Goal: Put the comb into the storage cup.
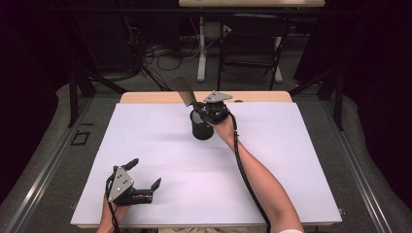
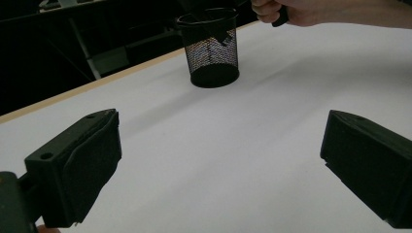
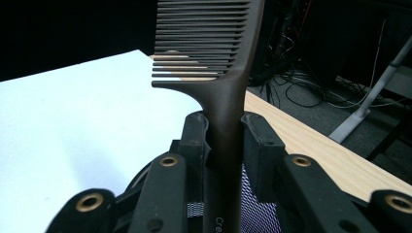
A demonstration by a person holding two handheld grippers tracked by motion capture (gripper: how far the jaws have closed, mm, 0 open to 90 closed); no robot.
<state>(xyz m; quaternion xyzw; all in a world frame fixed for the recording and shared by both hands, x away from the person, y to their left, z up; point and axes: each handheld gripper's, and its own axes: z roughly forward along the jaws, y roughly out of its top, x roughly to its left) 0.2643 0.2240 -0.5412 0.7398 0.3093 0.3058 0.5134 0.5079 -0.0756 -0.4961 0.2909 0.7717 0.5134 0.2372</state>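
Two fingers of my right gripper [image 3: 226, 141] pinch the comb [image 3: 214, 63] above the mesh cup [image 2: 211, 48]; next I lower it in, left gripper [image 2: 218, 165] spread idle.

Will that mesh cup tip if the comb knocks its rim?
Probably. The cup is open mesh, so likely light, and taller than its base. The comb looks stiff, so a nudge would carry straight through and may slide or tip it.

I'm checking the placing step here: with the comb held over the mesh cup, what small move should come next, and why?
Probably open the right gripper to let the comb settle. Its fingers clamp the comb's handle, which already reaches down into the mesh cup, teeth pointing up. The cup stands upright on the white table, and the left gripper rests open, well clear of it.
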